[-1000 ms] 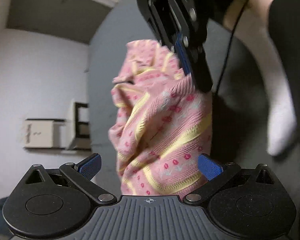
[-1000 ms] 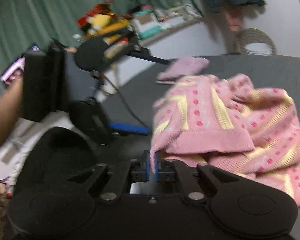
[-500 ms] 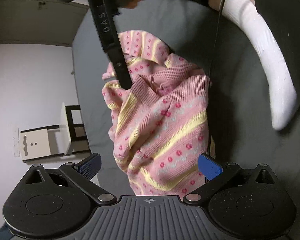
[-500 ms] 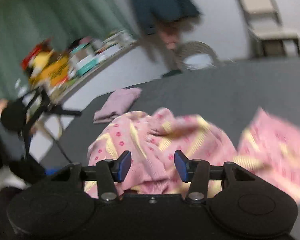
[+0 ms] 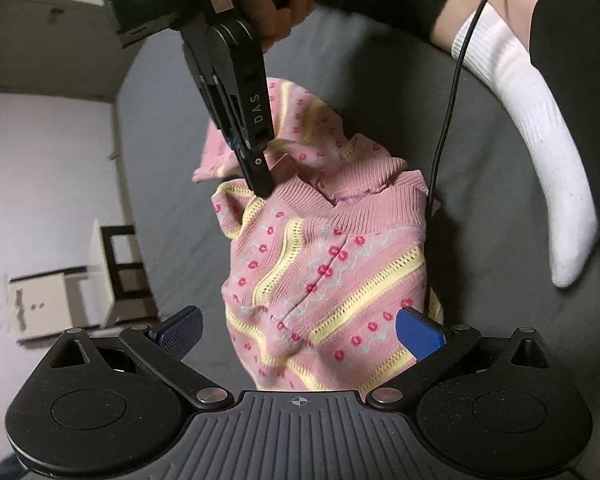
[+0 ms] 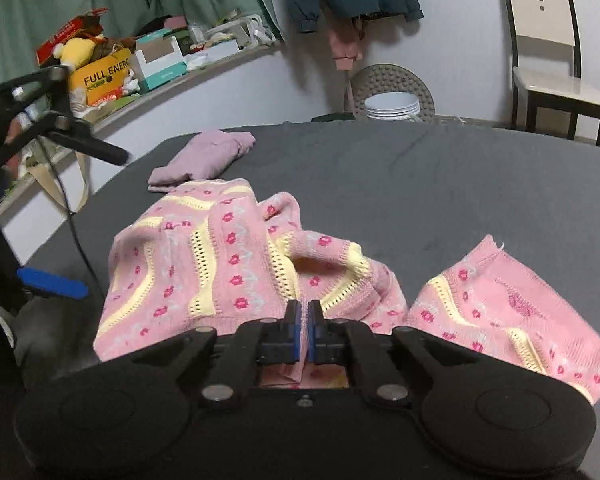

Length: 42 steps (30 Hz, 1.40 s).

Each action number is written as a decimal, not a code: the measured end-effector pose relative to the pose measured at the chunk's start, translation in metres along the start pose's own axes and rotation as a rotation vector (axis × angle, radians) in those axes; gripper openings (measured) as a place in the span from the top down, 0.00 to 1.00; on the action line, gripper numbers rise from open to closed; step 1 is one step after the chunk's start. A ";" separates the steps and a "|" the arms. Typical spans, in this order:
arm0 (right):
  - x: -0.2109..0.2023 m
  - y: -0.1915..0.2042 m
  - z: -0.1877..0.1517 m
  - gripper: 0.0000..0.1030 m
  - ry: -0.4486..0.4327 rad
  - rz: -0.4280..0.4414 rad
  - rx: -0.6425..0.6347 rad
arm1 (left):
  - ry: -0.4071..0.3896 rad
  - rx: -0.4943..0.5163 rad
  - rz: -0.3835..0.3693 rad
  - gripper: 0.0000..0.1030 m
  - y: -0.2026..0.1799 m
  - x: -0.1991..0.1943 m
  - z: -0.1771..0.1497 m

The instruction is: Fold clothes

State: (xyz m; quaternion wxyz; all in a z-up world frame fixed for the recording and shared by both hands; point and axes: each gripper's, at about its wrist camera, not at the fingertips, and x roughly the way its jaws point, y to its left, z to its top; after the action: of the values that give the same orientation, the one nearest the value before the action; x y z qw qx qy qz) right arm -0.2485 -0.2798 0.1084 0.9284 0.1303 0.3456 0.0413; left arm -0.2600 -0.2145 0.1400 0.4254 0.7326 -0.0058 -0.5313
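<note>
One pink sweater (image 6: 236, 268) lying crumpled on grey bed (image 6: 420, 176). Right gripper (image 6: 304, 320) pinching its ribbed hem, fingers closed. Left gripper (image 5: 300, 332) hovering over sweater, fingers spread wide, gripping nothing. One folded lilac garment (image 6: 204, 156) lying beyond.

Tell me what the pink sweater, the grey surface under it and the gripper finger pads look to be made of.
Pink sweater: soft knit yarn, matte; ribbed hem and openwork yellow stripes show it.
Grey surface: probably a woven fabric sheet, matte, with faint creases.
Finger pads: blue, seemingly rubber or plastic, finely textured; which one cannot be told.
</note>
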 end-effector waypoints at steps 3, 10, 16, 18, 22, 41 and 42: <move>0.000 -0.003 0.001 0.93 -0.004 0.011 0.019 | 0.008 0.079 -0.041 0.01 0.000 0.015 0.010; -0.007 -0.017 0.000 0.89 -0.002 0.039 0.075 | 0.031 0.360 -0.187 0.29 -0.002 0.032 0.022; -0.015 -0.016 0.005 0.86 -0.035 0.086 0.079 | 0.046 0.422 -0.300 0.45 0.004 0.049 0.035; -0.019 -0.017 0.005 0.85 -0.042 0.100 0.084 | 0.058 0.437 -0.315 0.62 0.004 0.055 0.038; -0.024 -0.022 0.005 0.82 -0.043 0.140 0.117 | 0.104 0.397 -0.348 0.72 0.009 0.068 0.038; 0.010 0.013 -0.014 0.64 0.067 0.395 0.123 | 0.166 0.038 -0.166 0.92 0.013 0.033 0.032; 0.011 0.014 -0.015 0.63 0.062 0.414 0.133 | 0.167 0.028 -0.154 0.92 0.013 0.030 0.031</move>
State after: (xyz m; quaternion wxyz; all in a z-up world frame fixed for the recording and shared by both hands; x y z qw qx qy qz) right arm -0.2499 -0.2616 0.0945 0.8783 0.2583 0.3419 0.2122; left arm -0.2648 -0.2557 0.1226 0.3720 0.7783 0.0787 -0.4996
